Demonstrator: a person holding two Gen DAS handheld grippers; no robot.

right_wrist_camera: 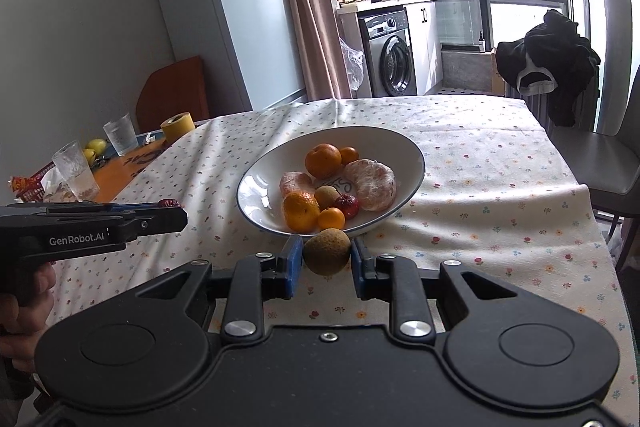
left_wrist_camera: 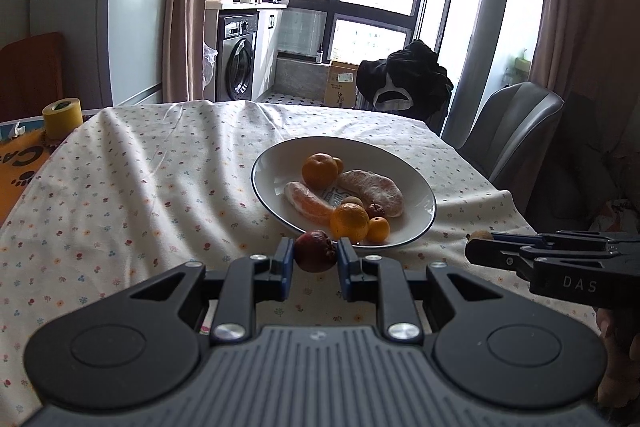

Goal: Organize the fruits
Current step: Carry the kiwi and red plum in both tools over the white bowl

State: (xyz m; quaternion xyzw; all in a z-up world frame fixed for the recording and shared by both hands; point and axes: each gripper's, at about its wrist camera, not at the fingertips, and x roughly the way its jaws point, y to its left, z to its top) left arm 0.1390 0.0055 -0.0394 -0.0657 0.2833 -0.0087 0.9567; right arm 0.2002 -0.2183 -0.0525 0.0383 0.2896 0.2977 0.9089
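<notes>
Left tool [left_wrist_camera: 316, 259] grips a dark red fruit [left_wrist_camera: 315, 251], right tool [right_wrist_camera: 326, 259] a brown fruit [right_wrist_camera: 327, 251], both poised short of the plate [right_wrist_camera: 256, 183], evidently for loading.

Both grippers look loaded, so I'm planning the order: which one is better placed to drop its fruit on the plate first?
Probably the right gripper: its brown fruit looks nearer the plate rim than the left gripper's dark red fruit.
</notes>
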